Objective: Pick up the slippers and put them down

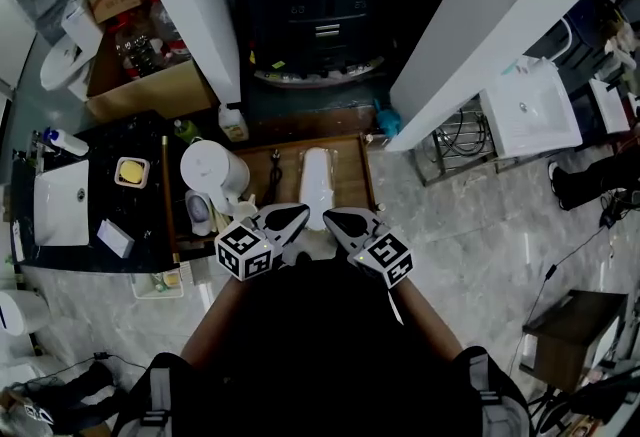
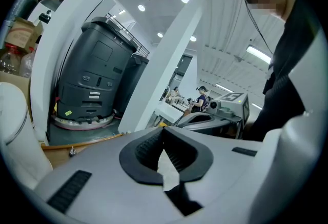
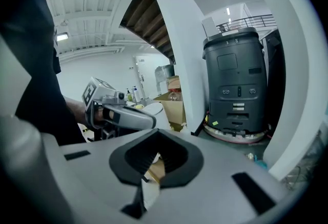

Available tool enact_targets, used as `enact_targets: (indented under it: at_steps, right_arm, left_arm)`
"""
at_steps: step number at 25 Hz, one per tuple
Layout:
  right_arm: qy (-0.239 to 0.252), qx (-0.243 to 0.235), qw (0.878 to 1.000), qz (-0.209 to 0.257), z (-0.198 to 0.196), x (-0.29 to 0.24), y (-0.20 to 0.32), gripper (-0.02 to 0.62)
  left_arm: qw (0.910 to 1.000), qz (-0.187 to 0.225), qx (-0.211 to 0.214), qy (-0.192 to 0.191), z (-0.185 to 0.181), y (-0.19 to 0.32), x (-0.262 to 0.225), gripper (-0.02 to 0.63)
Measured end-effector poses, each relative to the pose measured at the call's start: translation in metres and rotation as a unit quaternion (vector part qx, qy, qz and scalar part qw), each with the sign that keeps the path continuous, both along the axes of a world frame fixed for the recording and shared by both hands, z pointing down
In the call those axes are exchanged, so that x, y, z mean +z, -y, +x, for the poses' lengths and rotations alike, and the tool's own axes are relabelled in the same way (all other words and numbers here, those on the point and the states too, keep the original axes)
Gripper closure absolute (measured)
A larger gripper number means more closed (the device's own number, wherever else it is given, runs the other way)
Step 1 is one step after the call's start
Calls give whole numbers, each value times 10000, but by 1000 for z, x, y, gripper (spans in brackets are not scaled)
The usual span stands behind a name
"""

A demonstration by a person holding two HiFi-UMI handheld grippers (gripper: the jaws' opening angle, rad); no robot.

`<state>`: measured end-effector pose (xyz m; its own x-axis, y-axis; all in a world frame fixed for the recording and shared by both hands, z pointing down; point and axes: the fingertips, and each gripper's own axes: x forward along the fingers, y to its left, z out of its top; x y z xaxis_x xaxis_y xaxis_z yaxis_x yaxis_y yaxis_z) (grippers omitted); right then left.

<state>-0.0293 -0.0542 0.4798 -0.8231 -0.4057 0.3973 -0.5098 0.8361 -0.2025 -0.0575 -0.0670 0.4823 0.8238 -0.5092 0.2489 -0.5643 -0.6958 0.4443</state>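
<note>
Wooden tray (image 1: 352,175) holds a white slipper (image 1: 316,183); left tool (image 1: 298,215) and right tool (image 1: 333,218) hover clenched, empty.

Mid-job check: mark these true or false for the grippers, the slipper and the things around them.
1. Both grippers' jaws are closed. True: left gripper and right gripper are shut.
2. A white slipper lies on the wooden tray ahead of the grippers. True.
3. The jug stands right of the slipper. False: the white jug stands left of it.
4. The soap is red. False: the soap on the black counter is yellow.
</note>
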Motion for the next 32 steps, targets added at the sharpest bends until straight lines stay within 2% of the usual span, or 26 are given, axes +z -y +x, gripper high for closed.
enact_targets:
  at_steps: [6, 32]
  right_arm:
    - [49, 7, 10000, -48, 1, 2, -1, 588]
    - [117, 50, 9999, 8, -3, -2, 5, 589]
  left_arm:
    - [9999, 73, 12, 120, -4, 2, 0, 595]
    - [10000, 24, 51, -9, -1, 1, -1, 595]
